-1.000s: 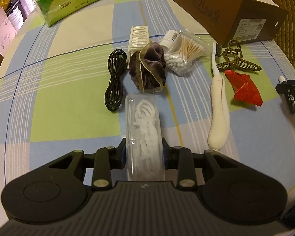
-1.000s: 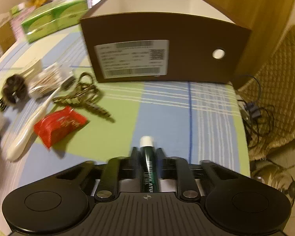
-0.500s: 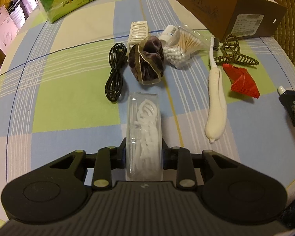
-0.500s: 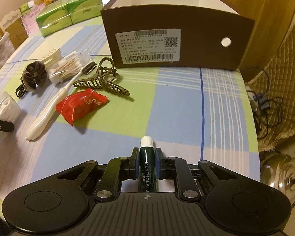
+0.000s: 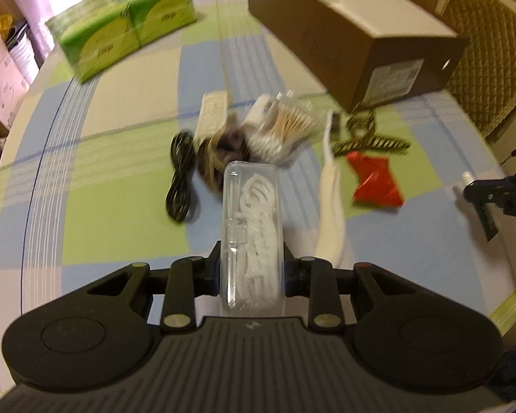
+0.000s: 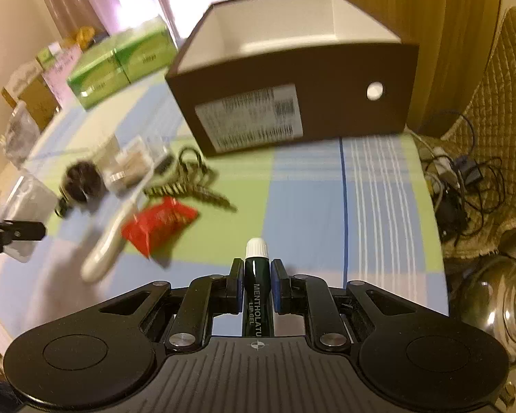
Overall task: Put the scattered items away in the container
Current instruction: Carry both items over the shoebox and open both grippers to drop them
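Both claws had lifted higher toward the brown box [image 6: 292, 79], the left claw [image 5: 251, 275] squeezing the clear case [image 5: 251, 230] and the right claw [image 6: 256, 292] pinching the lip gel tube [image 6: 256, 275], ready to drop them in.

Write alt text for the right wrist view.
The right gripper grips a green lip gel tube above a checked tablecloth, facing an open brown box. A red packet lies left.
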Demonstrator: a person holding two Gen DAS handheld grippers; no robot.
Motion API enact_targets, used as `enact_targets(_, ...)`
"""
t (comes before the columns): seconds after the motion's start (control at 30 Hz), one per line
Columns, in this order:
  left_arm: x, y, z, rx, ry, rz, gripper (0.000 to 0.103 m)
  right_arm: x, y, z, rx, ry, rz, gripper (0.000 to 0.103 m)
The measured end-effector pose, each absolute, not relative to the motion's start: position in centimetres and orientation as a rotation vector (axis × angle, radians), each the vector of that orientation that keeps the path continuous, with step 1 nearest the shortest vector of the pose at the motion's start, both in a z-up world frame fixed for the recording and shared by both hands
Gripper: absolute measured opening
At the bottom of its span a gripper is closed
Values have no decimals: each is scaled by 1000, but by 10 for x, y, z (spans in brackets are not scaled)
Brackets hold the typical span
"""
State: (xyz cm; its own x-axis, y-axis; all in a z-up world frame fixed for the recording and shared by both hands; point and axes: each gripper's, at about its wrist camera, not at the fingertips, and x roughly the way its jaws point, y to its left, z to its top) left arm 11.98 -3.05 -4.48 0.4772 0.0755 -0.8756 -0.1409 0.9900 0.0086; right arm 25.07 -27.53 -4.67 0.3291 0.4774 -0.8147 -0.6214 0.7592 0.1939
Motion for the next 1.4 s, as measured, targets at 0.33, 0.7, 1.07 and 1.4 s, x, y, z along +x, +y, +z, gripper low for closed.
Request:
enact_targets(0.33,174,-47,4,-104,937,28,25,311,-273,26,-66,841,800,18)
enact_targets(0.7,291,-70,51,-135,827,-66,25,420,-228,59,-78,783,848,18)
enact_targets(1.07,430,-83,-8,-236,1072,-27,25,492,-166,-12,-345,1014,852,18)
enact_targets(1.4,459,-110,-47,-102,1168,-25,25,490,-170,-42,-547,1023,935,18)
